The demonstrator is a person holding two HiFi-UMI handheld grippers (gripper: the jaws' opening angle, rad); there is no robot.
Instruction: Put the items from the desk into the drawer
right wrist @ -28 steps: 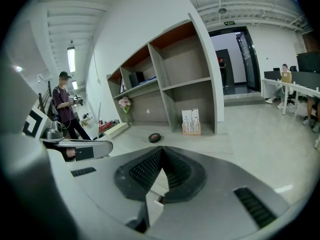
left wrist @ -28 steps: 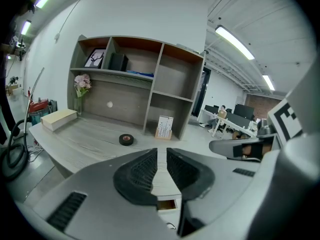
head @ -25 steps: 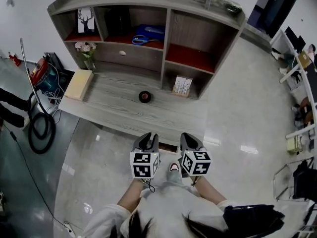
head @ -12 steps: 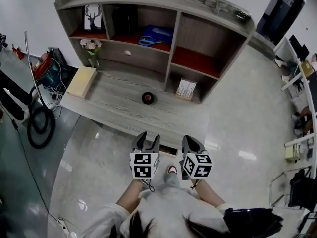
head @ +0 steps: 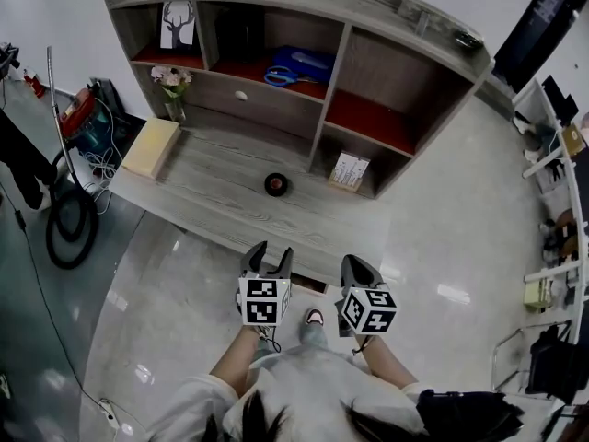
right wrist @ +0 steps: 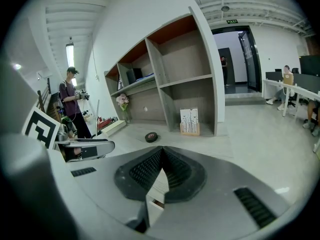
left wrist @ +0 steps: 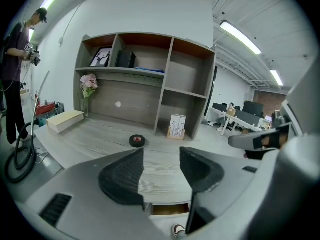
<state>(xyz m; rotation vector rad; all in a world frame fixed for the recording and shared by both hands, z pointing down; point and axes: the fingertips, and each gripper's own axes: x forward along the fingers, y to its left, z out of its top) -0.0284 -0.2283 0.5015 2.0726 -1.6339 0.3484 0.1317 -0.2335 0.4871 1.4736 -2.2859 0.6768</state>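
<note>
Black tape roll (head: 275, 184) lies flat on the desk (head: 202, 212), about midway along it and nearer the back edge than the near one, well apart from both my grippers. I judge it light, stiff and slightly grippy, so I would take it across its outer rim, or with one jaw through the hole. My left gripper (head: 269, 252) has just been opening its jaws and stands wide with nothing between them, while my right gripper (head: 357, 267) is closed on nothing.
</note>
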